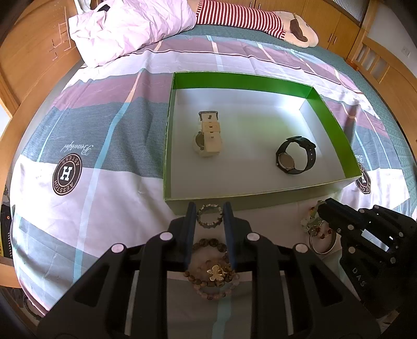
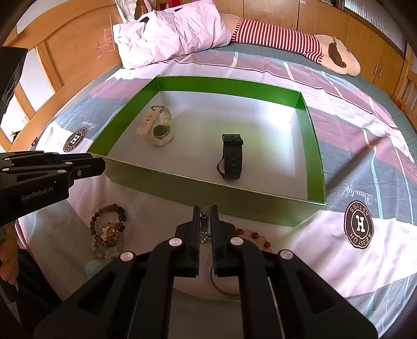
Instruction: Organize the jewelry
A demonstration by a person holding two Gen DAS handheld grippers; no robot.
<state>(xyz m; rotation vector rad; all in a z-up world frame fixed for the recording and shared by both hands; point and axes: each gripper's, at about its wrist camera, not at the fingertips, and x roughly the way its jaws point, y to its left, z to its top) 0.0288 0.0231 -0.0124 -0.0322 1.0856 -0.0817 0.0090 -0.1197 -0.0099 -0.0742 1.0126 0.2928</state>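
A green box [image 1: 335,125] with a white floor lies on the bed. Inside it are a cream watch [image 1: 208,138] and a black watch [image 1: 295,155]. My left gripper [image 1: 209,212] hovers just before the box's near wall, shut on a small dark bead bracelet [image 1: 209,216]. To its right, my right gripper [image 2: 204,211] is shut on a silvery chain piece [image 2: 204,223] that hangs between its fingers. Below the left gripper lie brown bead bracelets with a gold flower charm [image 1: 215,271]. An amber bead bracelet [image 2: 255,237] and a silver bangle [image 2: 221,285] lie under the right gripper.
The bed has a plaid sheet [image 1: 104,109]. A crumpled white pillow [image 1: 130,26] and a plush toy in red stripes [image 1: 242,15] lie at the far end. A wooden headboard [image 1: 31,52] borders the left side and wooden cupboards [image 1: 331,20] stand behind.
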